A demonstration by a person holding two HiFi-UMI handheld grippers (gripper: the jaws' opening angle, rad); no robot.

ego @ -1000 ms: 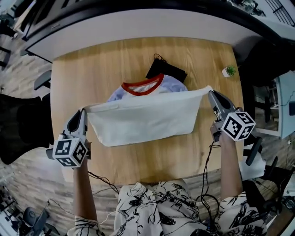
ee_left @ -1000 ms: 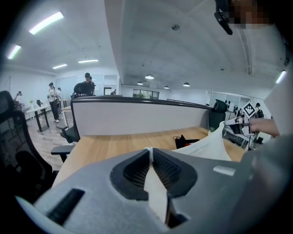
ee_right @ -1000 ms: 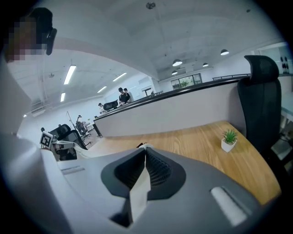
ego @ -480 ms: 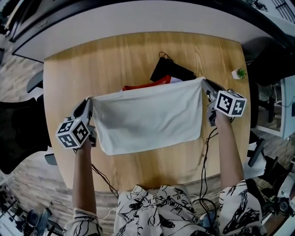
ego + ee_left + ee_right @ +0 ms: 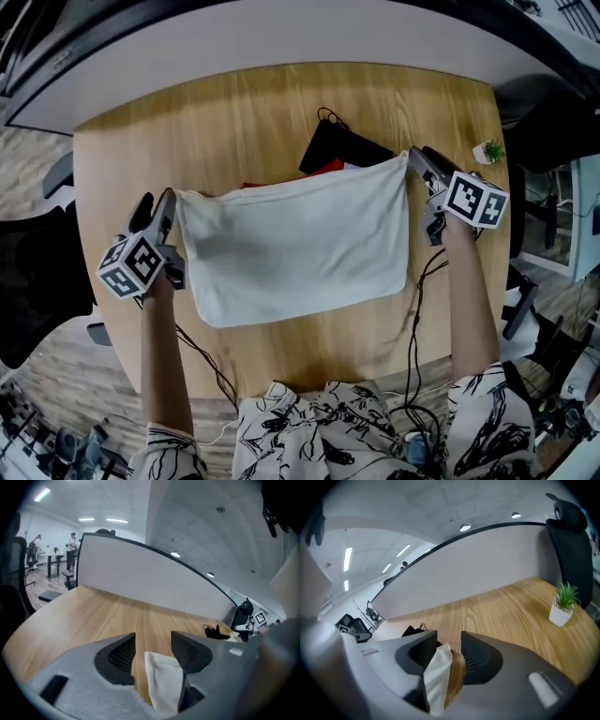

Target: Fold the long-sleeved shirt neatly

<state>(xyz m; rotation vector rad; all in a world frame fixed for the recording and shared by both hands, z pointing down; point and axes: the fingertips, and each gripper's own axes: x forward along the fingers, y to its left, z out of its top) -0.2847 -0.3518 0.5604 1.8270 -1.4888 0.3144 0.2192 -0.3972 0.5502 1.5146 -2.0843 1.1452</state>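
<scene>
Shirt (image 5: 295, 239) lay spanned from one gripper to the other, long axis crosswise.
The jaws of the left gripper (image 5: 157, 208) and right gripper (image 5: 420, 159) were opening, with a shirt corner loose between each pair.

Three cameras on one wooden table (image 5: 281, 103): one overhead, two low at its sides.
The head view looked steeply down over the whole tabletop. The left gripper (image 5: 152, 651) view and right gripper (image 5: 449, 651) view sat low behind opening jaws, a white shirt (image 5: 161, 677) corner between each pair, facing across the wood to a grey partition (image 5: 140, 581). All three caught the black item (image 5: 342, 150).
</scene>
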